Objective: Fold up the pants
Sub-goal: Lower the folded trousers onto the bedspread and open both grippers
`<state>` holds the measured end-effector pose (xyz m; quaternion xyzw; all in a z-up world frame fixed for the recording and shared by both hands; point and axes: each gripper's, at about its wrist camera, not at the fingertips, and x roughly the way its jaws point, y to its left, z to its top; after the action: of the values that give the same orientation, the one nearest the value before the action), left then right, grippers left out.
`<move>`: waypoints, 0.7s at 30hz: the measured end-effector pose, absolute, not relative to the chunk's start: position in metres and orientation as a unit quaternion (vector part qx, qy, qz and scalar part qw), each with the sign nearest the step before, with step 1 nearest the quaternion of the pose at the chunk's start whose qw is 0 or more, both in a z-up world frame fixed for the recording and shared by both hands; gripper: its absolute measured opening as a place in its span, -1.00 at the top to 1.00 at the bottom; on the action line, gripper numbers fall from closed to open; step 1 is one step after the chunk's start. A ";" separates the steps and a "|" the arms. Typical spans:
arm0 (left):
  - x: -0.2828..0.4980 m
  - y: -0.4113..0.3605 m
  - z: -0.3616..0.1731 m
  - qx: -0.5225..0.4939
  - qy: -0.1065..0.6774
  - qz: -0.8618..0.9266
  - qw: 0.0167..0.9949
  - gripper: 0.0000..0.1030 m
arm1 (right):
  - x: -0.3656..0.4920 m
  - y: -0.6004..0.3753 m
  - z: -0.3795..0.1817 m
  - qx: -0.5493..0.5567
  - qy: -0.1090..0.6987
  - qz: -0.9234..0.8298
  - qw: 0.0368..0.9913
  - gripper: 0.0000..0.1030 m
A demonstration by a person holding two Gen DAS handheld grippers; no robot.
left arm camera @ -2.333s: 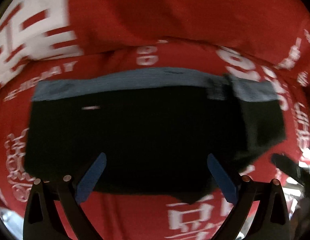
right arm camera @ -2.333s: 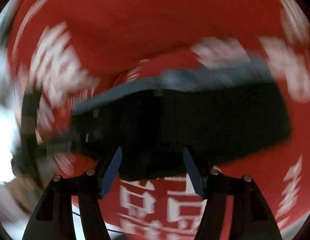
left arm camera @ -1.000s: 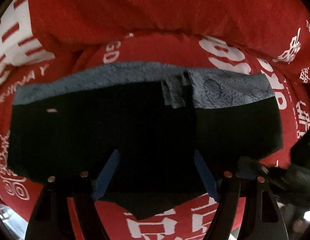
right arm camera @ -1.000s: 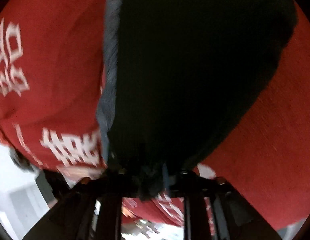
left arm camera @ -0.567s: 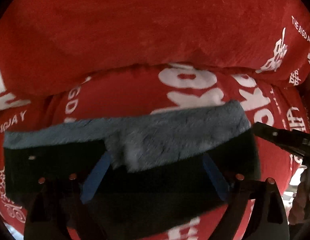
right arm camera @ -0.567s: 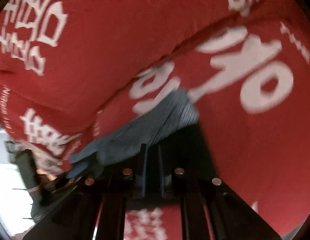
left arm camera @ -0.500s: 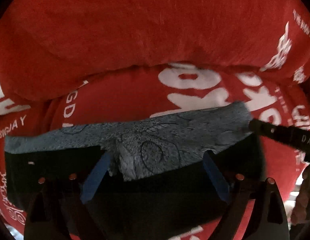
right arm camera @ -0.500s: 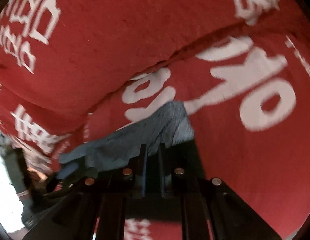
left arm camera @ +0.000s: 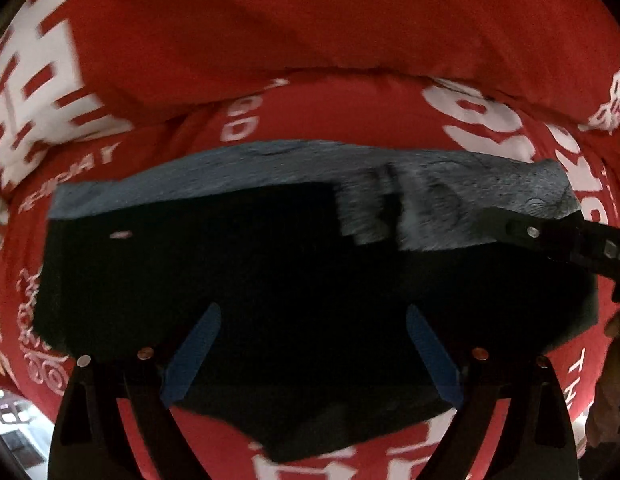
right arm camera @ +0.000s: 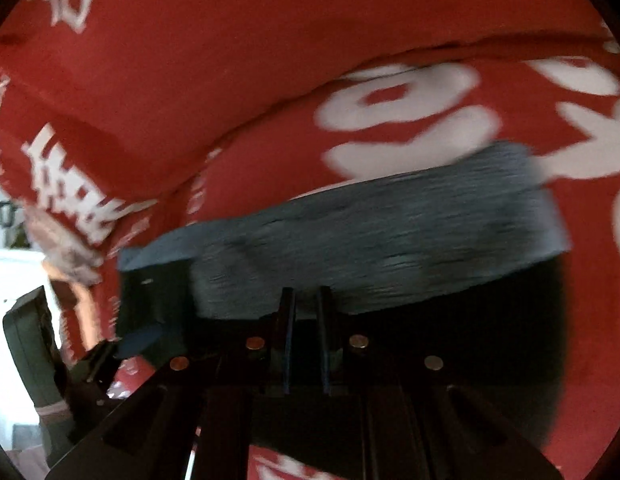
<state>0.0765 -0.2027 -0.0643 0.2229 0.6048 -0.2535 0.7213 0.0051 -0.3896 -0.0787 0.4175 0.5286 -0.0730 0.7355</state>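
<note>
Left tongs (left arm camera: pixel 312 356): I have them pointing straight down over the pants (left arm camera: pixel 270 280), blue pads spread wide, gripping nothing; they have just opened further.
Right tongs (right arm camera: pixel 306 340): angled downward, pads nearly together, having just closed; whether they pinch the grey waistband (right arm camera: pixel 390 232) I cannot tell.
Pants location: flat on the red printed cover (left arm camera: pixel 310 40), waistband away from me.
Hard to read: black fabric swallows the folds; the right view is blurred.

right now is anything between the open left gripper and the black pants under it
Nothing visible. The left gripper hangs open directly over the pants; the right gripper pinches their grey band off to the side.
</note>
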 end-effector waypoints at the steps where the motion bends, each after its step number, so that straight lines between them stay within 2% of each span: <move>1: 0.078 -0.195 -0.062 0.225 0.604 -0.245 0.724 -0.84 | 0.014 -0.382 -0.077 0.408 0.533 -0.063 0.739 0.76; 4: 0.081 -0.177 -0.059 0.216 0.611 -0.230 0.726 -0.84 | 0.031 -0.369 -0.069 0.390 0.530 -0.051 0.751 0.67; 6: 0.082 -0.168 -0.062 0.212 0.615 -0.222 0.726 -0.84 | 0.040 -0.360 -0.065 0.379 0.539 -0.048 0.751 0.43; 7: 0.081 -0.162 -0.064 0.211 0.616 -0.220 0.726 -0.84 | 0.042 -0.357 -0.063 0.371 0.543 -0.049 0.752 0.21; 8: 0.081 -0.155 -0.065 0.209 0.618 -0.217 0.726 -0.84 | 0.046 -0.350 -0.059 0.354 0.546 -0.051 0.757 0.14; 13: 0.077 -0.139 -0.068 0.202 0.623 -0.217 0.724 -0.84 | 0.066 -0.320 -0.056 0.252 0.591 -0.083 0.762 0.14; 16: 0.078 -0.129 -0.065 0.197 0.623 -0.221 0.724 -0.84 | 0.074 -0.313 -0.065 0.216 0.615 -0.116 0.750 0.75; 21: 0.083 -0.110 -0.065 0.187 0.624 -0.222 0.726 -0.84 | 0.066 -0.317 -0.074 0.297 0.600 -0.097 0.737 0.86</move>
<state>0.0831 -0.1099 -0.0653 0.1870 0.6236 -0.2215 0.7260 0.0660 -0.3165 -0.0744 0.2967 0.6001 -0.0965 0.7365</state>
